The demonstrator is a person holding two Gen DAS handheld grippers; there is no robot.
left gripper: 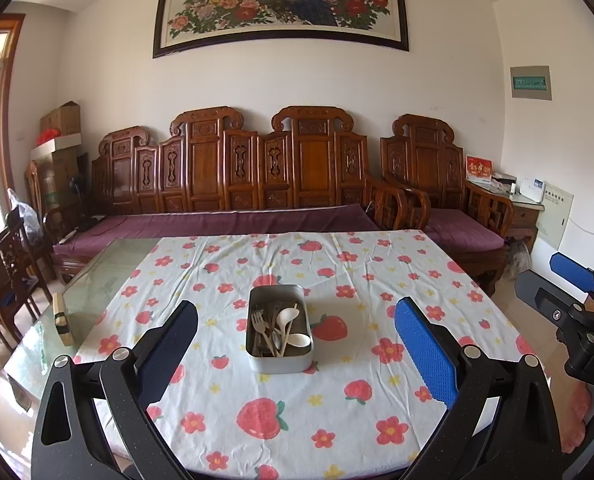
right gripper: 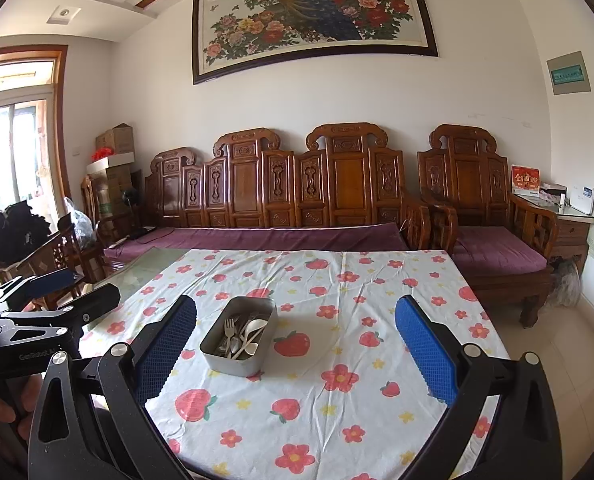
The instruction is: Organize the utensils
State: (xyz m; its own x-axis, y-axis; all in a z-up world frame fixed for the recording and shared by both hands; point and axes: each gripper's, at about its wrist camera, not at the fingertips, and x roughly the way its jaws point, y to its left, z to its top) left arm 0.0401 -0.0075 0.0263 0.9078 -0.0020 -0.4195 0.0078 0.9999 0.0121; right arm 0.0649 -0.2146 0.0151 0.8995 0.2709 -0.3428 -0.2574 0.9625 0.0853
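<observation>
We are holding both grippers low at the near edge of the table, and neither is carrying anything: the left gripper (left gripper: 296, 354) is standing with its jaws spread wide, and the right gripper (right gripper: 296, 350) is spread just as wide, with only tablecloth (left gripper: 297, 420) showing between the blue pads.

Just beyond the fingers, the grey tin (left gripper: 280, 330) is sitting on the cloth. Through the left wrist camera it is lying at twelve o'clock, centred in the gap, its long axis running straight away from us. Through the right wrist camera the same tin (right gripper: 239, 336) is lying nearer eleven o'clock, its long axis slanting from seven toward one. So we are judging the left hand better lined up for a straight reach in, though neither looks clearly closer.

Inside, pale spoons (left gripper: 290, 322) and forks (left gripper: 258, 322) are lying jumbled, handles mostly along the tin. The right view is showing darker metal pieces (right gripper: 227, 345) under the pale ones more plainly; the left view is showing a small wooden block (left gripper: 60, 319) at nine o'clock on the bare glass.

Farther off, a carved bench (left gripper: 233, 172) is lining the wall.
</observation>
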